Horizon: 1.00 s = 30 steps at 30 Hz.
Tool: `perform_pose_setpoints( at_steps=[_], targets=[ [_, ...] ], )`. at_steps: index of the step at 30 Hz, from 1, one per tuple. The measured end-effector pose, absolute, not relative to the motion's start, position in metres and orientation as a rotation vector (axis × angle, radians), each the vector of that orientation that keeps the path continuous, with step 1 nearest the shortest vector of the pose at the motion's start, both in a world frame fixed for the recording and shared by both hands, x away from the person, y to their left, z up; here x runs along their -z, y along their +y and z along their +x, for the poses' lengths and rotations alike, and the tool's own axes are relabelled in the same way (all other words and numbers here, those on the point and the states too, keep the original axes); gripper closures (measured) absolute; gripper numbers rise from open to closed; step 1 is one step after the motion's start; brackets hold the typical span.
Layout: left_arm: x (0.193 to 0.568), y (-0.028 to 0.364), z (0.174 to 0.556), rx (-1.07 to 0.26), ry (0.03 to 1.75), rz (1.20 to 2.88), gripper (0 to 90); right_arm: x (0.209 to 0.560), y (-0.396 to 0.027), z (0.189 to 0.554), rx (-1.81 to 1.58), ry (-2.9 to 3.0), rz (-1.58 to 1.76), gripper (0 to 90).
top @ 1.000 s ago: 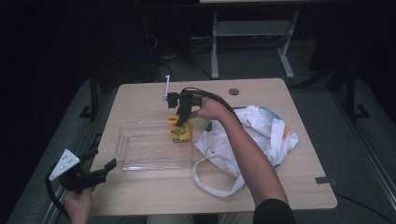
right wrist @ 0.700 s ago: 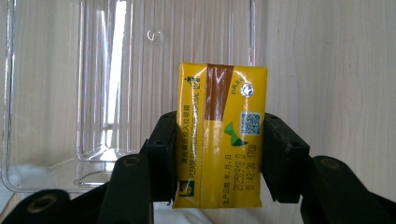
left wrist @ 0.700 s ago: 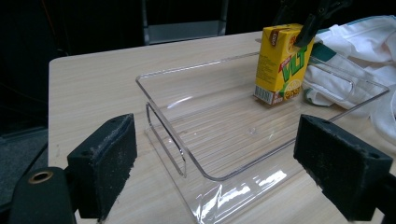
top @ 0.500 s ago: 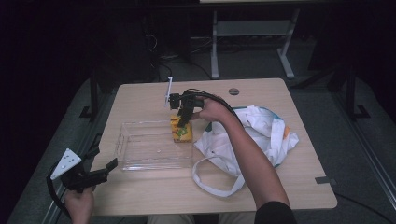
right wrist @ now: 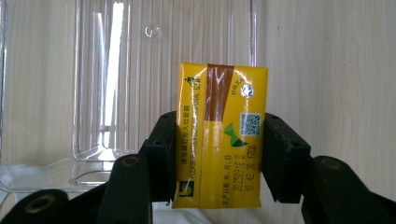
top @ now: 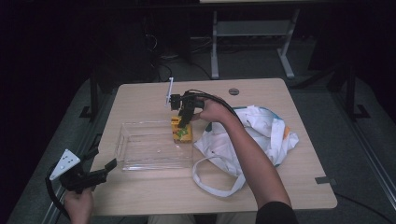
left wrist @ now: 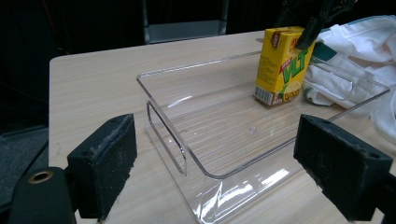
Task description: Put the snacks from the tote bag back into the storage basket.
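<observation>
While the right gripper (top: pixel 183 122) in the high view is clamped on the yellow drink carton (top: pixel 181 133), the carton stands at the right end of the clear plastic tray (top: pixel 128 159), beside the white cloth bag (top: pixel 261 133). The left gripper (top: pixel 100 171) hangs off the table's (top: pixel 280 186) near-left corner, well apart from the tray, so nothing steadies the tray if the carton drags on it.

From the left gripper view, its own 2 pads (left wrist: pixel 103 165) stand wide apart on nothing. The carton (left wrist: pixel 280 65) sits upright on the tray (left wrist: pixel 168 116) floor near the far wall, gripped high up; opening unevenly could tip it toward the bag (left wrist: pixel 355 42).

Looking down in the right gripper view, the jaws press both narrow sides of the carton (right wrist: pixel 219 135). Squeezing harder could buckle it, and lifting away before the pads part fully could pull it over the tray (right wrist: pixel 93 93) edge.
</observation>
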State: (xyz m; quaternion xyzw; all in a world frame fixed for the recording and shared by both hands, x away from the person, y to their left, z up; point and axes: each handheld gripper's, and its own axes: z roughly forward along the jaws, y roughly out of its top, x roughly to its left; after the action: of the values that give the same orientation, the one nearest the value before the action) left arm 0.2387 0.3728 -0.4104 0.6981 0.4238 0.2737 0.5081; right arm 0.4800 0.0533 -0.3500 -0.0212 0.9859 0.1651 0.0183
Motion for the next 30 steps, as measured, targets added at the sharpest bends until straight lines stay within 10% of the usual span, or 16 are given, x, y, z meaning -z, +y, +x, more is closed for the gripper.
perform_pose_setpoints(
  at_steps=[30],
  targets=[
    [0.412,0.372,0.241,-0.646,1.029,1.686,12.8,0.325,0.031,0.482,-0.709,3.058,0.108,32.5]
  ],
)
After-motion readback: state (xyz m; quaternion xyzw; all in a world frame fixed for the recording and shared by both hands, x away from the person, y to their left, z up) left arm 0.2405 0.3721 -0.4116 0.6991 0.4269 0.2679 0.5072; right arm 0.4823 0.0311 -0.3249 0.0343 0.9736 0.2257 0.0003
